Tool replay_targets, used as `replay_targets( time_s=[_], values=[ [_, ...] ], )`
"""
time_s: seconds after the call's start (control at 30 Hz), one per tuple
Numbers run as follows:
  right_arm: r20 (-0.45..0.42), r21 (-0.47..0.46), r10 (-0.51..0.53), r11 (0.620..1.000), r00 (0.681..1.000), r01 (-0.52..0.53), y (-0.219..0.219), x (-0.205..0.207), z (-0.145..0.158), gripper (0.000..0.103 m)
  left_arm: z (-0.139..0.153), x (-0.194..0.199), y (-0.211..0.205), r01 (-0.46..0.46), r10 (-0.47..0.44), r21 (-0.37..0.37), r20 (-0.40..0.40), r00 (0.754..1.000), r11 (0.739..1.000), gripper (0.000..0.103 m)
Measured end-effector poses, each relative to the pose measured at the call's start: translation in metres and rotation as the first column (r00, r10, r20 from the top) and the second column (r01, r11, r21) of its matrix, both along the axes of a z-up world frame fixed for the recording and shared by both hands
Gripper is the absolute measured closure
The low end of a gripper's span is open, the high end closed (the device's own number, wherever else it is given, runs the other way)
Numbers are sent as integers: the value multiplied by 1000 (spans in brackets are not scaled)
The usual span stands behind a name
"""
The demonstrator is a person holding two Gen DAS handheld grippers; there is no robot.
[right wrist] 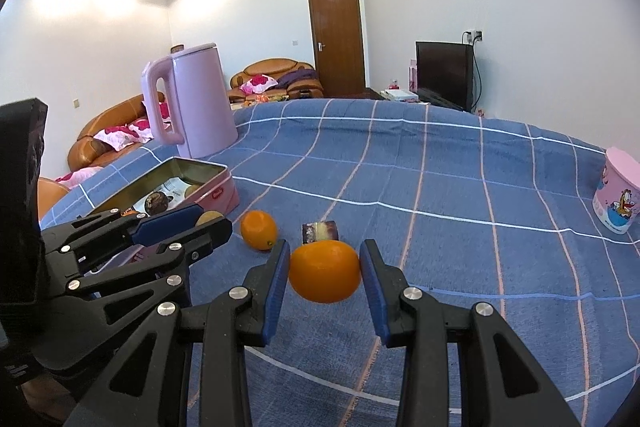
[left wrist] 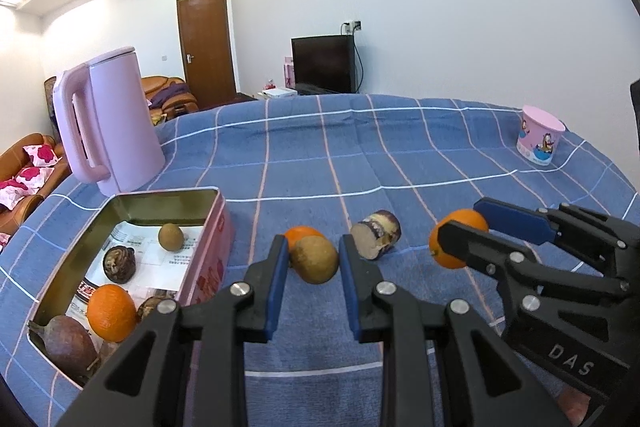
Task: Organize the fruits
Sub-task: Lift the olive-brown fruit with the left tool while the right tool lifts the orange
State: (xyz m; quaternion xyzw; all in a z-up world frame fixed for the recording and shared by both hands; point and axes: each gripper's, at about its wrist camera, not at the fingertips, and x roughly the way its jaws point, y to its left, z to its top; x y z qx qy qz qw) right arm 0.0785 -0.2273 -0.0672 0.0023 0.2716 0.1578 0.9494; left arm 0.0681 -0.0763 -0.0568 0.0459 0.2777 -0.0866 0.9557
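The letters "DAS" are read in white on the black body of the right gripper (left wrist: 460, 239); a small red oval label is seen on the side of the pink tin (right wrist: 224, 187), its word too small to be made out. Printed paper is laid in the tin's floor, and cartoon figures are printed on the pink cup (left wrist: 540, 139).

The left gripper (left wrist: 314, 267) is held narrow around a brown kiwi (left wrist: 314, 259), just right of the tin; whether the blue pads press it cannot be told. A second orange (left wrist: 300, 233) is half hidden behind the kiwi, and a cut purple piece (left wrist: 376, 233) is lying further right of the tin. The right gripper is held partly spread around an orange (right wrist: 324, 271); a sliver of gap is seen at each pad in its own view, so a firm grip cannot be confirmed.

Inside the tin, a kiwi, an orange (left wrist: 111, 311), a dark round fruit and a reddish-brown one are already lying.

Open cloth is left beyond the fruits, all the way to the cup well right of the tin near the table's edge. A pink kettle (left wrist: 108, 119) is stood just behind the tin. The table is covered in blue checked cloth (left wrist: 400, 155); beyond, a wooden door, a dark screen and orange-brown sofas are seen
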Motion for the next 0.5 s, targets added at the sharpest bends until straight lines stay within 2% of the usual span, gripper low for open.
replay_targets(
  time_s=[0.17, 0.23, 0.5],
  values=[
    [24, 11, 2, 1000, 1000, -2, -2, -4, 2, 65, 1, -2, -1, -4, 4, 4, 16, 1000, 1000, 76],
    [34, 14, 2, 1000, 999, -3, -2, -6, 3, 71, 2, -4, -1, -5, 5, 5, 23, 1000, 1000, 76],
    [40, 25, 5, 1000, 999, -6, -4, -8, 4, 72, 2, -4, -1, -4, 3, 8, 28, 1000, 1000, 76]
  ],
)
